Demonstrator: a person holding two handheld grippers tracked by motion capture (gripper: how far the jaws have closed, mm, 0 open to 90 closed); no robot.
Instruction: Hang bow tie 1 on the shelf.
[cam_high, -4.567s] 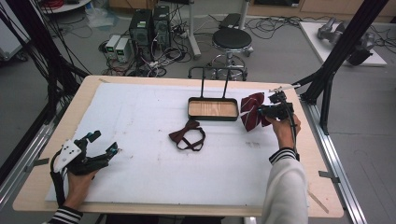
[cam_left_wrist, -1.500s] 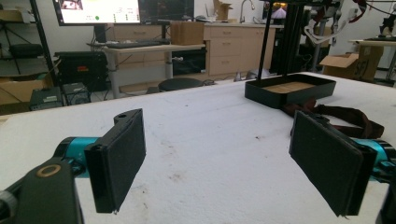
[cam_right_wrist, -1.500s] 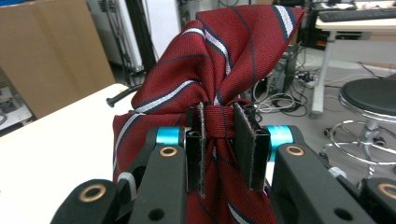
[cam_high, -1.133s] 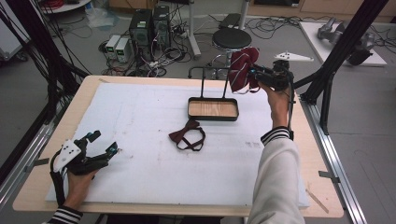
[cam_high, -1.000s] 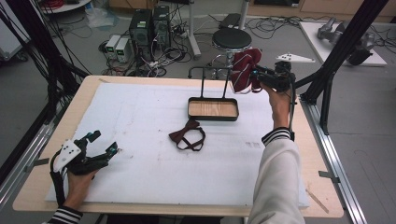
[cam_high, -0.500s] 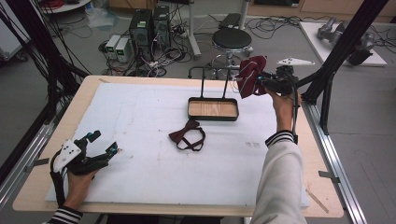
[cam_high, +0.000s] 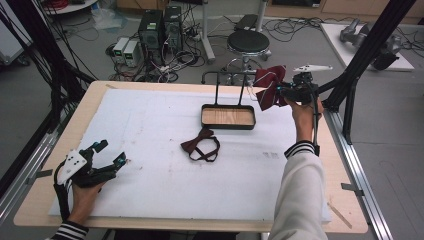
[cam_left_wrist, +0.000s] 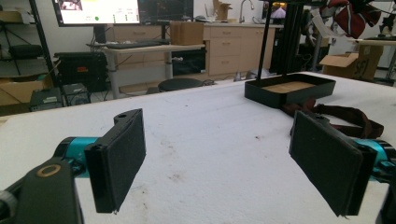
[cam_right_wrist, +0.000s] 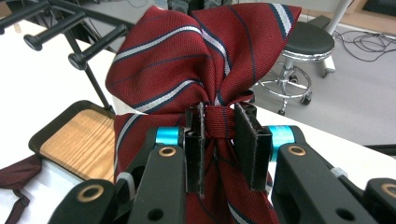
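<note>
I have the striped bow tie (cam_right_wrist: 196, 70) pinched at its knot between my right gripper (cam_right_wrist: 219, 144) pads, raised above the table (cam_high: 150, 125) edge just right of the rack (cam_high: 227, 82) over the tray (cam_high: 228, 117). Its wings fan up and down from the jaws. A dark bow tie (cam_high: 201, 145) lies on the mat nearer me. My left gripper (cam_left_wrist: 224, 154) rests low at the near left corner, jaws wide apart, holding nothing.
</note>
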